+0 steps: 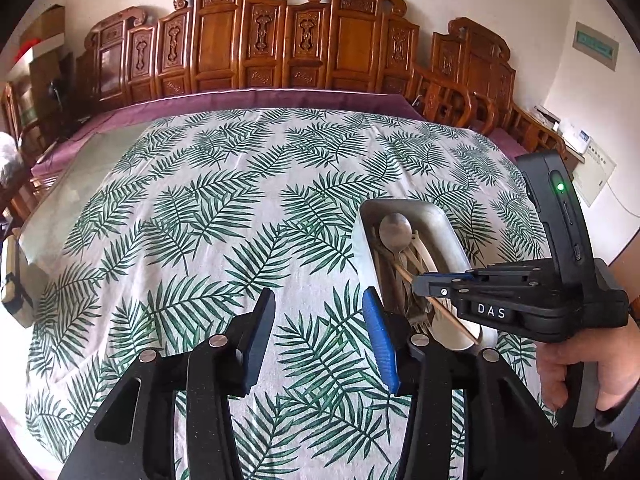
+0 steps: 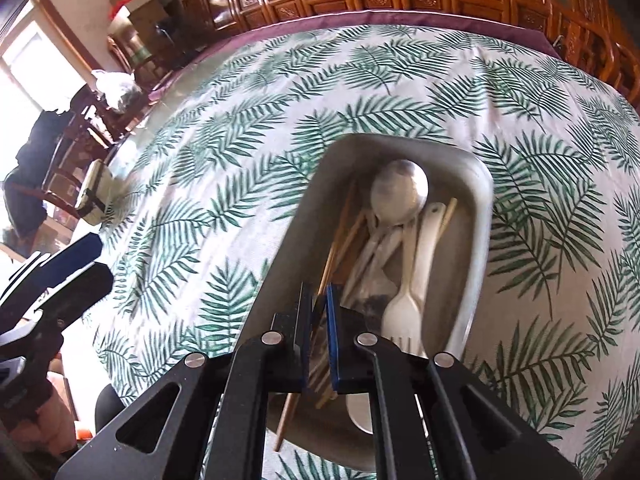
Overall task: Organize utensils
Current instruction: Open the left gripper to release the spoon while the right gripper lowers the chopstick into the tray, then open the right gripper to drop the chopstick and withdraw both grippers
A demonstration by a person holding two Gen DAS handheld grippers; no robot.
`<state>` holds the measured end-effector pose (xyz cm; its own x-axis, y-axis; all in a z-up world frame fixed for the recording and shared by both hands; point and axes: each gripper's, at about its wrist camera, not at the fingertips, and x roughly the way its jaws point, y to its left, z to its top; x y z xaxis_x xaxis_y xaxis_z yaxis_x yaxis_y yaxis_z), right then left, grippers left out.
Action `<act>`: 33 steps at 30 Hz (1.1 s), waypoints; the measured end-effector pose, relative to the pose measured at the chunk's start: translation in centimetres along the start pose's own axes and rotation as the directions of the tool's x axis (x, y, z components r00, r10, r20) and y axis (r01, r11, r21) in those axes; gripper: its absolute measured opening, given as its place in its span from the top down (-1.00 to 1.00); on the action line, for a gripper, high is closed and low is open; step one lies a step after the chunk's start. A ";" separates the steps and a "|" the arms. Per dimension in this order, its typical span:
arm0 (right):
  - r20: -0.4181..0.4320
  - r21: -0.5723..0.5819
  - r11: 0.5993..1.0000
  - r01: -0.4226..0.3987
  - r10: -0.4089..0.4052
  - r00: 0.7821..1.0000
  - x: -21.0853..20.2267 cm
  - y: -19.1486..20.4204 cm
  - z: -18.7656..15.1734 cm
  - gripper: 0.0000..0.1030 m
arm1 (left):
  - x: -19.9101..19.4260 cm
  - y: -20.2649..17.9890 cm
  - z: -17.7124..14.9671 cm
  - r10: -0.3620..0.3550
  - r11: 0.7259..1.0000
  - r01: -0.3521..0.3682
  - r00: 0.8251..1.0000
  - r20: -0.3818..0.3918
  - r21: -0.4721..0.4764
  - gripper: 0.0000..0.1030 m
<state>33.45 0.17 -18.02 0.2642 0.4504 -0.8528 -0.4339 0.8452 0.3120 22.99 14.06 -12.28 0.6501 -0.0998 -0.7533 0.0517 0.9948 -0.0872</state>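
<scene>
A long metal tray (image 1: 448, 228) (image 2: 482, 216) lies on the palm-leaf tablecloth. It holds a metal spoon (image 1: 394, 230) (image 2: 400, 192), white plastic forks and spoons (image 2: 404, 312), and wooden chopsticks (image 2: 340, 240). My right gripper (image 2: 318, 320) (image 1: 420, 282) hovers over the tray's near end. Its jaws are nearly closed around a wooden chopstick (image 1: 436, 308) that slants into the tray. My left gripper (image 1: 320, 340) is open and empty above the cloth, just left of the tray.
The tablecloth (image 1: 224, 208) covers a large table with a purple border (image 1: 256, 98). Carved wooden chairs (image 1: 296, 40) line the far side. A small box-like object (image 2: 94, 192) sits at the table's left edge.
</scene>
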 end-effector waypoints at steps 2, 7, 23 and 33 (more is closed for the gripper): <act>0.005 -0.013 1.000 -0.009 0.009 1.000 0.0 0.3 0.2 0.81 | 0.0 -0.1 0.0 0.001 1.000 -0.001 1.000 0.000 0.002 0.16; 0.022 -0.024 0.999 -0.046 0.047 0.999 -0.2 0.5 0.4 0.76 | -0.1 -0.3 0.0 0.002 1.000 -0.002 1.000 -0.001 0.007 0.16; 0.109 -0.068 0.996 0.050 -0.043 0.993 -4.6 -2.0 -2.4 0.76 | -0.7 -2.9 0.5 0.001 0.999 -0.001 1.000 0.022 0.033 -0.11; 0.209 -0.017 0.988 0.152 -0.145 0.967 -9.2 -5.1 -5.3 -0.01 | -1.7 -5.8 0.6 0.019 0.998 -0.022 0.999 0.045 0.053 -0.85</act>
<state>28.65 -9.79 -13.97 0.4981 0.3731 -0.7827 -0.4035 0.8987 0.1716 22.10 8.49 -10.11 0.6846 -0.0795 -0.7246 0.0772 0.9963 -0.0364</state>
